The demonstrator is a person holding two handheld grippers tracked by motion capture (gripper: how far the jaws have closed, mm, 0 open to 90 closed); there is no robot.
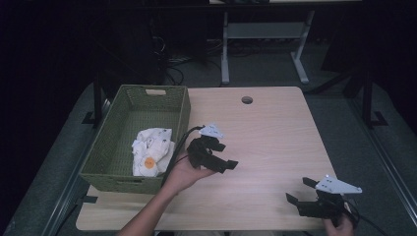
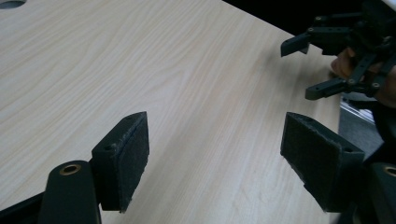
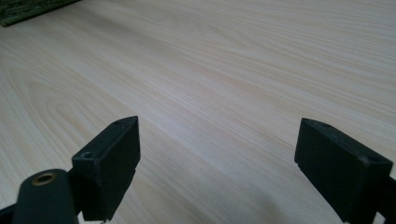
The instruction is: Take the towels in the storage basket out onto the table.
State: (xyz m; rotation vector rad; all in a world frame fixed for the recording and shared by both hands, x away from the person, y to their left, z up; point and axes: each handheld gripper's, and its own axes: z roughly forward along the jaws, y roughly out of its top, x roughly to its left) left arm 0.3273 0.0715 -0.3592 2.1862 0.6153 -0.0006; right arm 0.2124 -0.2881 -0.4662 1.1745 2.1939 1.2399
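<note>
The left gripper (image 1: 227, 156) is spread wide and empty; just to its left a white cloth (image 1: 151, 150) with an orange round label, unreadable, lies in the green basket (image 1: 110, 147). The right gripper (image 1: 301, 191) also gapes wide, holding nothing.

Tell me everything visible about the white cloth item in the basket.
The white cloth is crumpled soft fabric with small dark printed marks and a round orange patch near its front end. It lies loosely bunched on the floor of the green woven basket, toward the front right corner, against the right wall. Neither tool touches it; the left tool is beside the basket, over the table.
</note>
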